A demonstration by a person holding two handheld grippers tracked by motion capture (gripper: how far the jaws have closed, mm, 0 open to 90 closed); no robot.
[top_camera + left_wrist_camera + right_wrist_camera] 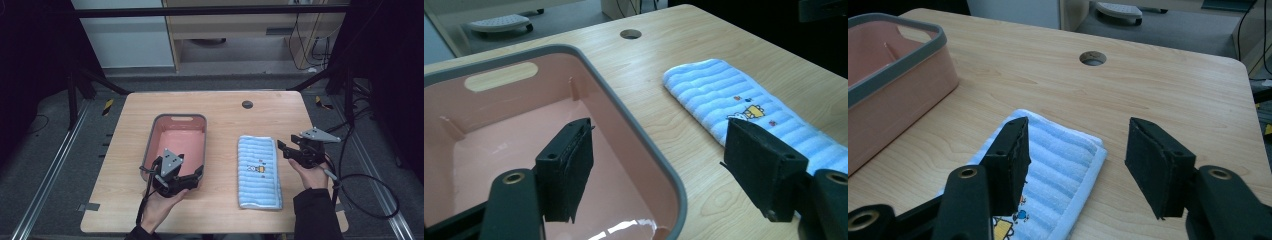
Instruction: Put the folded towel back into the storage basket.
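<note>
A folded blue striped towel [259,172] lies flat on the wooden counter [225,112], well to the right of a pink basin [176,137] with a grey rim; a small cartoon print marks the towel's upper face near its middle. The right gripper [284,148] hovers just off the towel's right edge, towards its far end, and its fingers [1008,160] stand apart with nothing between them. In the right gripper view one finger hangs over the towel's striped surface and the other over bare wood beside it, and neither presses on the cloth. The left gripper [196,176] is at the near right corner of the basin, on the side facing the towel. Its fingers [569,165] are spread wide and grip nothing: in the left gripper view one sits over the basin's pink inside and the other over the towel's near edge. A round hole [247,104] in the counter lies beyond the towel's far end.
</note>
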